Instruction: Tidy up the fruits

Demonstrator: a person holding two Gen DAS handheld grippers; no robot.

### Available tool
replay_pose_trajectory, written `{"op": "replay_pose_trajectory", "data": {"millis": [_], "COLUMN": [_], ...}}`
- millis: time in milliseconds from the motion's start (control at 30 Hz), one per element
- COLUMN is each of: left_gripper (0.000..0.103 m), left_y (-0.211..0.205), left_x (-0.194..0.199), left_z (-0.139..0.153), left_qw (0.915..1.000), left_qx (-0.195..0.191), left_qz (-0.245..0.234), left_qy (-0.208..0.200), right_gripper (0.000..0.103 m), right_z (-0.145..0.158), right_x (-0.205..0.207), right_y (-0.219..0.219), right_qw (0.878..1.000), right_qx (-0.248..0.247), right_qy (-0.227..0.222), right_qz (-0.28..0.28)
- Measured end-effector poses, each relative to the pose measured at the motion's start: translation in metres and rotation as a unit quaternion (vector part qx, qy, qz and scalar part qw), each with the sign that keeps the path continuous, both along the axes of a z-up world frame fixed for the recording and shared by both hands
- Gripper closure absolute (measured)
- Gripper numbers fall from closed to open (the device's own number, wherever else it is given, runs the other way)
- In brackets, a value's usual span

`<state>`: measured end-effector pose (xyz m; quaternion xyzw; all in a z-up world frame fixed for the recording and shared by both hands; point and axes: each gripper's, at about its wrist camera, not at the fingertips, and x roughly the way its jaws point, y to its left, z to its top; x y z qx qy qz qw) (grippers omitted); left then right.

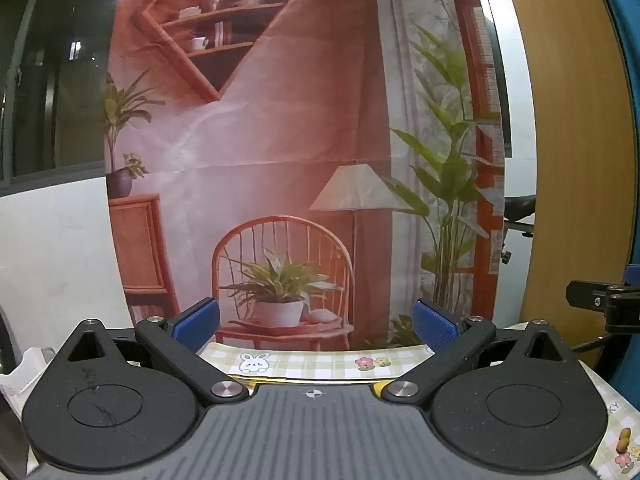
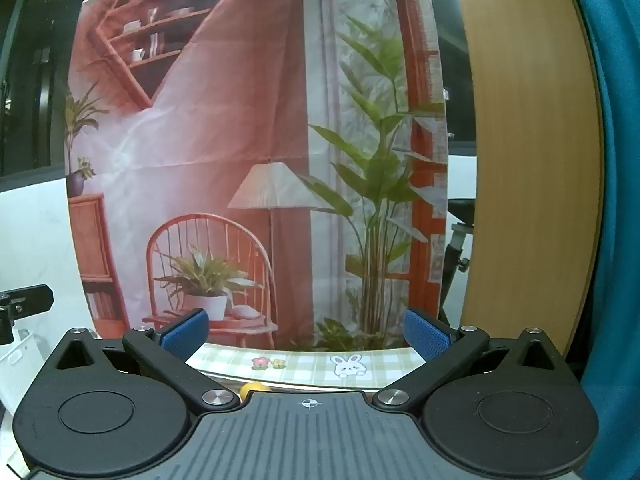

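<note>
My left gripper (image 1: 316, 326) is open and empty, held level above the table's far part, facing the backdrop. My right gripper (image 2: 306, 328) is open and empty too, at about the same height. A small yellow fruit (image 2: 255, 389) peeks out just above the right gripper's body, mostly hidden by it. A thin yellow strip (image 1: 260, 379) shows over the left gripper's body; I cannot tell what it is. The right gripper's black body (image 1: 600, 300) shows at the right edge of the left wrist view. The left gripper's body (image 2: 24, 300) shows at the left edge of the right wrist view.
A green checked tablecloth with bunny and flower prints (image 1: 320, 362) covers the table (image 2: 312, 364). A printed room-scene backdrop (image 1: 280, 160) hangs right behind the table's far edge. A white basket (image 2: 20, 356) sits at the left. A wooden panel (image 2: 528, 160) stands at the right.
</note>
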<state>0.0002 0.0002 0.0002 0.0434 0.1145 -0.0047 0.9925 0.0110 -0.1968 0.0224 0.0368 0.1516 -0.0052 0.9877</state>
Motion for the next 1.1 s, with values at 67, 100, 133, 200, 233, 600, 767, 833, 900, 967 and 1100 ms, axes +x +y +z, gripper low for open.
{"op": "replay_pose_trajectory", "data": {"millis": [67,100,133,200,233,600,767,833,900,967,1100], "left_gripper": [0.000,0.000,0.000,0.000,0.000,0.000,0.000,0.000,0.000,0.000,0.000], "left_y": [0.0009,0.0019,0.0010,0.0024,0.0032,0.0013,0.0008,0.0005,0.0007,0.0007,0.0009], "left_x": [0.0008,0.0015,-0.0029,-0.0028,-0.0025,0.0025,0.0027,0.0024,0.0024,0.0024,0.0023], "left_z": [0.0003,0.0005,0.0006,0.0014,0.0018,0.0001,0.0019,0.0015,0.0013,0.0011,0.0009], "left_qw": [1.0000,1.0000,0.9999,1.0000,1.0000,0.9999,0.9999,0.9999,0.9999,0.9999,0.9999], "left_qx": [0.001,0.001,0.009,0.005,0.003,0.002,0.002,0.003,0.003,0.004,0.004], "left_qz": [0.000,0.000,0.001,-0.002,-0.004,-0.001,-0.002,-0.003,-0.003,-0.003,-0.004], "left_qy": [0.000,0.000,-0.005,-0.001,0.002,0.010,0.011,0.010,0.011,0.010,0.011], "right_gripper": [0.000,0.000,0.000,0.000,0.000,0.000,0.000,0.000,0.000,0.000,0.000], "right_z": [-0.0002,-0.0003,-0.0003,-0.0001,0.0001,-0.0015,-0.0044,-0.0044,-0.0041,-0.0019,-0.0017], "right_x": [-0.0002,-0.0001,-0.0002,-0.0006,-0.0009,0.0001,0.0034,0.0025,0.0010,0.0000,-0.0008], "right_y": [-0.0002,-0.0002,-0.0003,-0.0003,-0.0004,0.0011,0.0022,0.0035,0.0054,0.0022,0.0029], "right_qw": [1.000,1.000,1.000,1.000,1.000,1.000,1.000,1.000,1.000,1.000,1.000], "right_qx": [0.001,0.001,0.001,0.001,0.001,-0.002,-0.001,-0.001,0.000,0.001,0.002], "right_qy": [-0.002,-0.001,-0.001,-0.001,-0.001,0.002,0.002,0.002,0.002,0.003,0.003], "right_qz": [0.000,0.000,0.001,0.002,0.002,0.003,0.003,0.002,0.002,0.003,0.003]}}
